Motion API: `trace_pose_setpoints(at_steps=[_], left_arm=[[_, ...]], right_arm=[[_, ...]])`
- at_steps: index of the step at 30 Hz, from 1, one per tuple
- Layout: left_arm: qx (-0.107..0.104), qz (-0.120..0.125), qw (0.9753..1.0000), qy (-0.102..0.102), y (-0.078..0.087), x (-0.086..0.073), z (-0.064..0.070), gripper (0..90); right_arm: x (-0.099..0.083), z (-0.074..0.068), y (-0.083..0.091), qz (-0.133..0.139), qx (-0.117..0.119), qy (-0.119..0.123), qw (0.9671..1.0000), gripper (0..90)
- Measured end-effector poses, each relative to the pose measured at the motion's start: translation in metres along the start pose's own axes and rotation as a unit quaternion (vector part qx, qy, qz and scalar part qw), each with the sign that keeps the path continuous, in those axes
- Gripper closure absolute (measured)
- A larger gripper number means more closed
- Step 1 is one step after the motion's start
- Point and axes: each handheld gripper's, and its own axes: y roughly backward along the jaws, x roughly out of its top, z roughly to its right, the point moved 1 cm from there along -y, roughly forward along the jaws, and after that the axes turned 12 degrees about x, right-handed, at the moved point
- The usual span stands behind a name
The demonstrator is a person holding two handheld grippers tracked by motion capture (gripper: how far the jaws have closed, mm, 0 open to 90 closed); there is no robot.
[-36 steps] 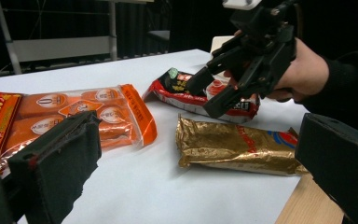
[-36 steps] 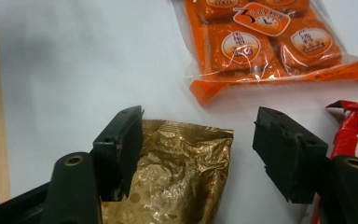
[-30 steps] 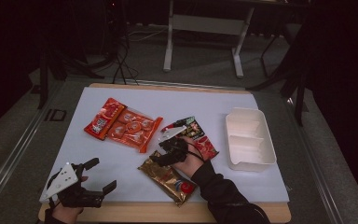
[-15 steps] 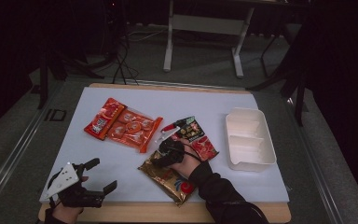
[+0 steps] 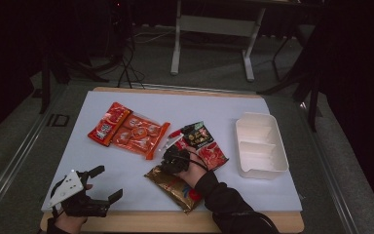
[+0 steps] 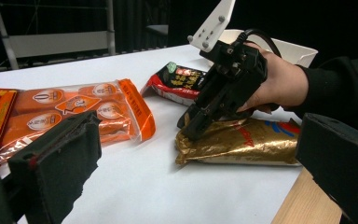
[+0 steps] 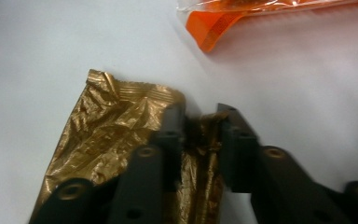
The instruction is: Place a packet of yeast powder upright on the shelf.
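The right gripper [image 7: 200,123] has its two black jaws drawn close on a crumpled fold at the corner of the gold foil packet [image 7: 107,140]; only a narrow gap remains, and that gap is full of foil. I judge the step in hand to be picking this packet up off the white table [image 5: 126,180], most likely to carry it to the white tray [image 5: 260,146].

To do it well, the pinch should sit deeper than the loose edge seal, since thin foil can slip or tear when the weight hangs from one corner. The lift should be slow and straight up, letting the rest of the packet peel off the table before any sideways move, so that it does not drag into the neighbours.

In the left gripper view the right gripper [image 6: 223,88] slants down onto the near end of the packet [image 6: 242,142], which lies flat under it. Just beyond the jaw tips lies the orange sausage pack [image 7: 242,14]; behind the hand rests a black and red snack bag [image 5: 204,144], and further off on that side the tray.

The left gripper [image 5: 95,187] idles well away towards the person's edge of the table, jaws spread wide and holding nothing.
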Motion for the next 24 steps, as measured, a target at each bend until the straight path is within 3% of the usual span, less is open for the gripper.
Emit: trace_pose_setpoints(at_steps=[5, 16, 24], left_arm=[[0.0, 0.0, 1.0, 0.0, 0.0, 0.0, 0.0, 0.6], [0.002, -0.003, 1.0, -0.001, -0.001, 0.0, 0.0, 0.6], [0.003, -0.005, 1.0, -0.002, -0.002, -0.001, 0.0, 0.6]], right_arm=[[0.0, -0.002, 0.0, -0.006, 0.006, 0.007, 0.9999, 87.3], [0.003, -0.009, 0.018, 0.009, 0.017, 0.03, 0.9994, 88.3], [0.007, -0.017, 0.038, 0.037, 0.021, 0.038, 0.9984, 88.4]])
